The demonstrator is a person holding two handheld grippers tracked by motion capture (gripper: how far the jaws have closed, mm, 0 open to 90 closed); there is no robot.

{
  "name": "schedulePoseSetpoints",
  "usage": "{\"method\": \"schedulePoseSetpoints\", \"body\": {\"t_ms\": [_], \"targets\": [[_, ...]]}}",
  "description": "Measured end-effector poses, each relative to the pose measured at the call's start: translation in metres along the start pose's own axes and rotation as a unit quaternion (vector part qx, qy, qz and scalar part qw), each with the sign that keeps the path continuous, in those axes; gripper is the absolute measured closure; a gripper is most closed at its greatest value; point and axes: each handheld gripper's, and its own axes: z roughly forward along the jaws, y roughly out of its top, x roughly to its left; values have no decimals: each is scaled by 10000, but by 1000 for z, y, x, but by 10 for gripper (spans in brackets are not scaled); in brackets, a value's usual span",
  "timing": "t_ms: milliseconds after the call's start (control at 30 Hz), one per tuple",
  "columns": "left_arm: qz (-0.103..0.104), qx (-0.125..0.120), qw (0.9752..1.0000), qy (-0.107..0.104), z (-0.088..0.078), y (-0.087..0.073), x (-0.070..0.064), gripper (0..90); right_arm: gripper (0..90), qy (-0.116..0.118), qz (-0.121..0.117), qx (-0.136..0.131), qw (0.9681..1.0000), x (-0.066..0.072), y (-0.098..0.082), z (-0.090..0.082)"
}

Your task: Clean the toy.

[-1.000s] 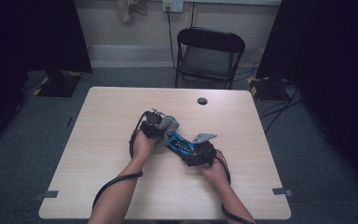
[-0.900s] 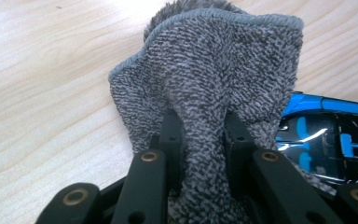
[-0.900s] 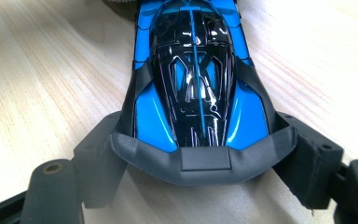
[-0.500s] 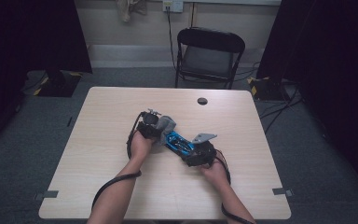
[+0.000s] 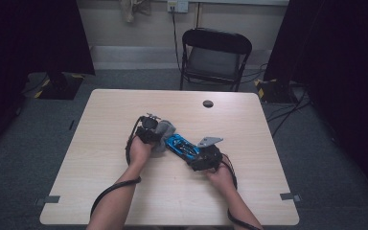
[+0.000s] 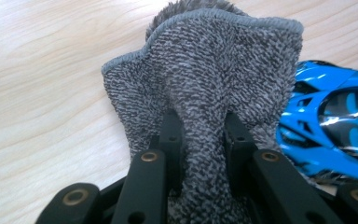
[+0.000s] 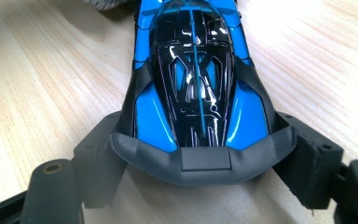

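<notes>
A blue and black toy car point(image 5: 182, 146) lies on the wooden table point(image 5: 124, 110) between my two hands. My right gripper point(image 5: 199, 155) is shut on the car's rear end, its jaws pressed on both sides next to the black wing point(image 7: 193, 158). The car point(image 7: 196, 84) points away from that gripper. My left gripper point(image 5: 159, 136) is shut on a folded grey cloth point(image 5: 164, 130), which bunches between the jaws in the left gripper view point(image 6: 205, 93). The cloth rests at the car's front end; the blue car point(image 6: 331, 126) lies just right of it there.
A small round black thing point(image 5: 208, 103) sits near the table's far edge. A black folding chair point(image 5: 213, 55) stands behind the table. Bare tabletop lies to the left, to the right and in front of my hands.
The left gripper and its cloth have shifted slightly to the left and toward the car's front. The right gripper and the car have stayed in place.
</notes>
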Motion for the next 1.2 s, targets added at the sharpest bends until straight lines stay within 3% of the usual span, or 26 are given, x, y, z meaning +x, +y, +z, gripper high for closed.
{"method": "schedulePoseSetpoints", "body": {"t_ms": [233, 500, 767, 967, 1033, 1200], "targets": [[-111, -92, 9999, -39, -13, -15, 12, 743, 245, -1, -2, 5, 10000, 0, 0, 0], [-18, -163, 9997, -191, -31, -29, 20, 742, 242, -22, 22, 15, 10000, 1, 0, -1], [103, -183, 9994, -270, -37, -35, 18, 739, 236, -18, 20, 21, 10000, 1, 0, -1], [129, -204, 9993, -283, -43, -38, 15, 737, 178, -87, 74, 70, 9999, 2, 0, 0], [134, -185, 9993, -304, -45, -40, 15, 737, 151, -228, -2, 55, 9997, 3, 0, 0], [161, -181, 9991, -357, -47, -42, 13, 736, 143, -156, -13, 50, 9999, 6, 2, -3]]}}
